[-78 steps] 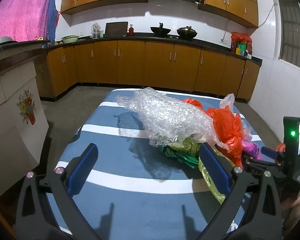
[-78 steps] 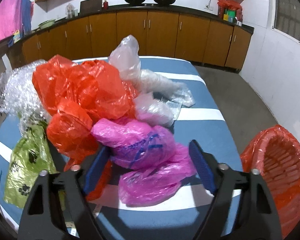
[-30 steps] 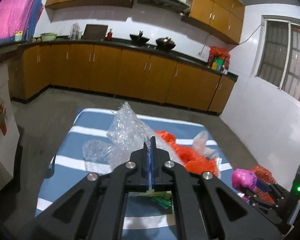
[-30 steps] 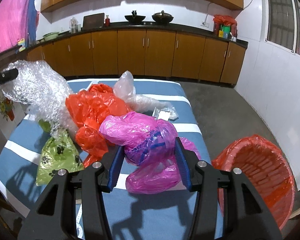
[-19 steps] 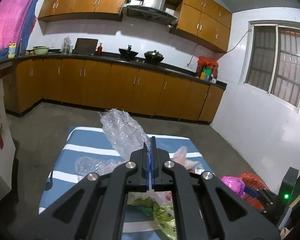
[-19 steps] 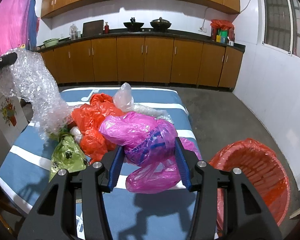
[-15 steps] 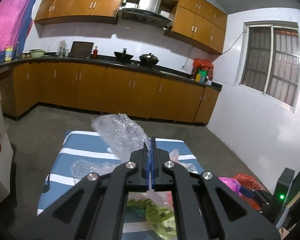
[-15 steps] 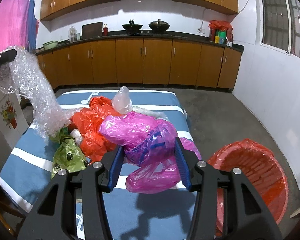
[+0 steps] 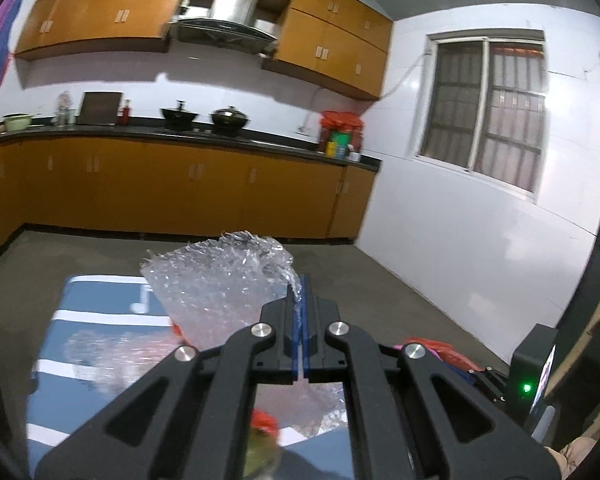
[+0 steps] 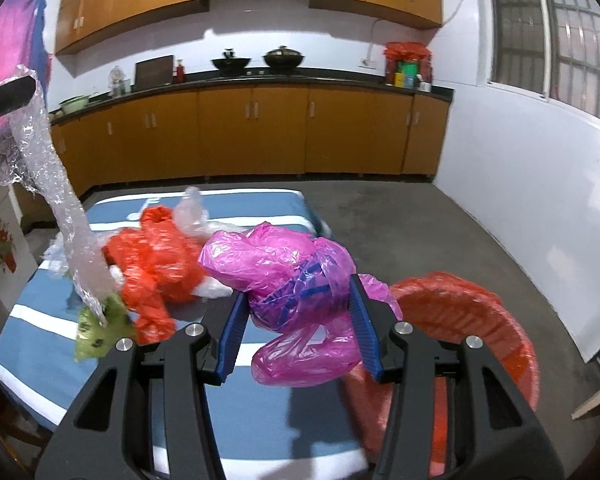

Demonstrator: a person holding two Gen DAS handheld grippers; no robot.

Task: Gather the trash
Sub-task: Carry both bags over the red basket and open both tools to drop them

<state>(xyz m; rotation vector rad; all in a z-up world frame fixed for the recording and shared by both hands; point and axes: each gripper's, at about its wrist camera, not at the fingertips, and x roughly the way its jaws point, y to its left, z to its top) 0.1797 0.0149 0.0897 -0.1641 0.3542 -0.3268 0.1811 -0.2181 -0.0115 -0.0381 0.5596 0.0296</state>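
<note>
- left gripper [image 9: 300, 300] raised above the striped table [image 10: 52, 356], jaws pinched tight on crinkled clear bubble wrap [image 9: 220, 284] hanging down.
- right gripper [image 10: 296, 328] angled downward, blue ribbed pads clamping a crumpled glossy magenta bag [image 10: 284, 276].
- red-lined slatted bin [image 10: 468, 320] beside the table.

Your worktop [image 10: 100, 364]: blue cloth, white stripes, on grey concrete floor [image 10: 440, 236]. Directly on cloth you have orange plastic bags [image 10: 156, 264] heaped mid-worktop, clear plastic bag [image 10: 192, 212] behind them, green printed bag [image 10: 100, 326] near front left, touching orange heap. White spoon [image 9: 142, 300] lies alone at far end. On floor just right of worktop: red basket [image 10: 476, 320], red-lined.
</note>
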